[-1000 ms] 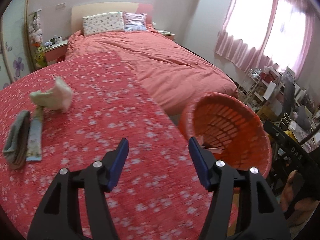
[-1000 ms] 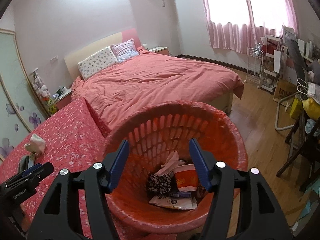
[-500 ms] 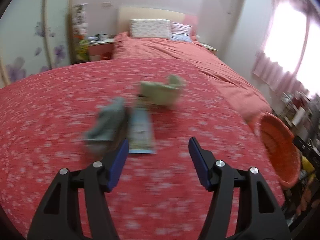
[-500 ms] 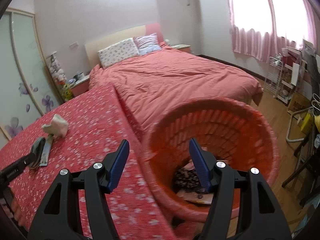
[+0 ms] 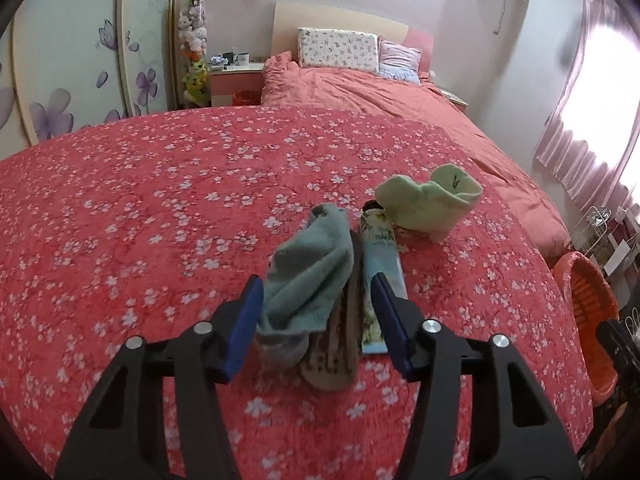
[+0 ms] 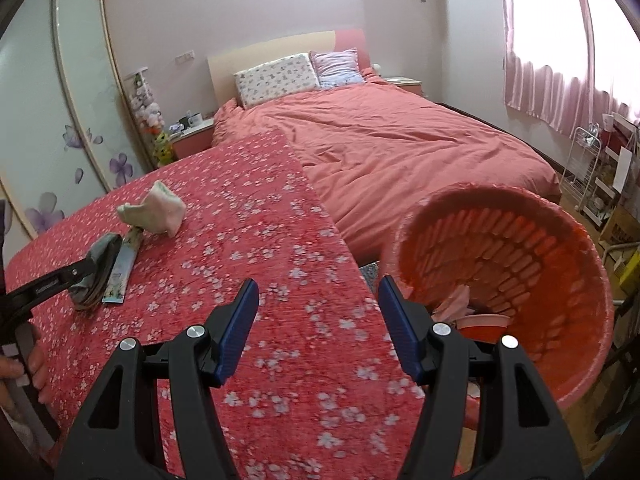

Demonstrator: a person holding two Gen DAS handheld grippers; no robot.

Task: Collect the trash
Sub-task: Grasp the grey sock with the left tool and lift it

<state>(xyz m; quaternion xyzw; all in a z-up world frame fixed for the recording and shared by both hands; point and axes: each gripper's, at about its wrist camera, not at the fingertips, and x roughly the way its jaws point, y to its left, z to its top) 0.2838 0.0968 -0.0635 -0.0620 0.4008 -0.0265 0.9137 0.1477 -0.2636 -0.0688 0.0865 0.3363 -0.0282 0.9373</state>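
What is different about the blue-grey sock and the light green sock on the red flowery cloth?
The blue-grey sock is darker; the light green sock is pale. The blue-grey sock lies long and rumpled between the left gripper's jaws, which have just been closing; the light green sock sits farther off, bunched, its cuff gaping upward. The blue-grey sock lies on a brown thing; the light green sock covers one end of a tube. Both rest on the red flowery cloth.

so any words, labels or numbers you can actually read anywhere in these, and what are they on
None can be read.
Tube beside the grey-green sock: print too blurred.
Left gripper arm: white lettering too small.
Pale green sock: small dark mark, not legible.
Brown patterned sock: pattern, no clear letters.
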